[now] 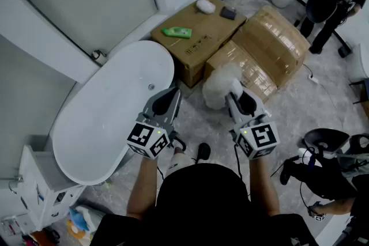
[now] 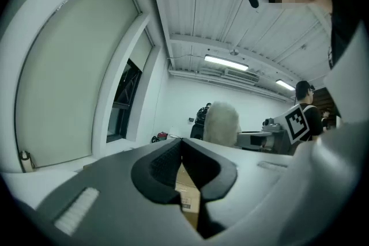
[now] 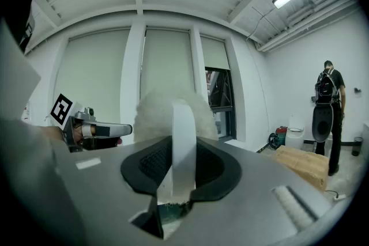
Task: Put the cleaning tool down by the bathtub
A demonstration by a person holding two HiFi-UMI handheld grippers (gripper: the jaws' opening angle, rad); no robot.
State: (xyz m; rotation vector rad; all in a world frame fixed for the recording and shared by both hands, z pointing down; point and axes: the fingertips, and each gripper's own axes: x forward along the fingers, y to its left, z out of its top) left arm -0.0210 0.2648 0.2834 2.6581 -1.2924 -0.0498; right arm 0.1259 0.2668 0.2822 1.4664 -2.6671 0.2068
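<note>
The cleaning tool is a fluffy white duster pad with a white band handle. My right gripper is shut on that band, and the fluff rises just past the jaws. It hangs over the floor between the white oval bathtub and the cardboard boxes. My left gripper is level with it, over the tub's near right rim, shut with nothing between its pads. The duster also shows in the left gripper view.
Two cardboard boxes stand beyond the tub, with a green bottle and small items on the nearer one. A person stands at the far right. A white cabinet is at lower left; gear lies on the floor at right.
</note>
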